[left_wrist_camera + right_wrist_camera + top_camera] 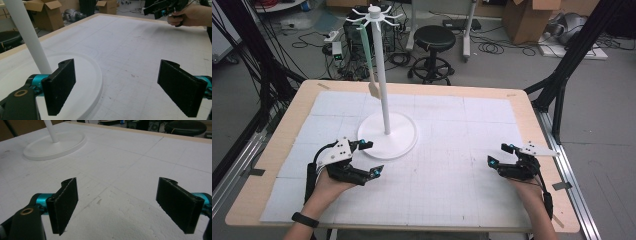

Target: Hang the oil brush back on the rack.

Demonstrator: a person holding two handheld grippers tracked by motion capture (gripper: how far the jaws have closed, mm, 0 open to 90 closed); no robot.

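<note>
Standing upright on round base, white rack (382, 75), 2 grippers apart.

A tall white pole stand with a round base (388, 136) is standing on the white gridded foam mat (447, 150), left of centre, and the mat is lying on the wooden table (287, 130). A pale green strip (366, 55) is hanging from the stand's top hooks. The left gripper (368, 157) is sitting just beside the base, at its near-left; the right gripper (500, 154) is lying well apart, near the mat's right edge. A black round stool (434, 37) is standing on the floor behind the table.
</note>
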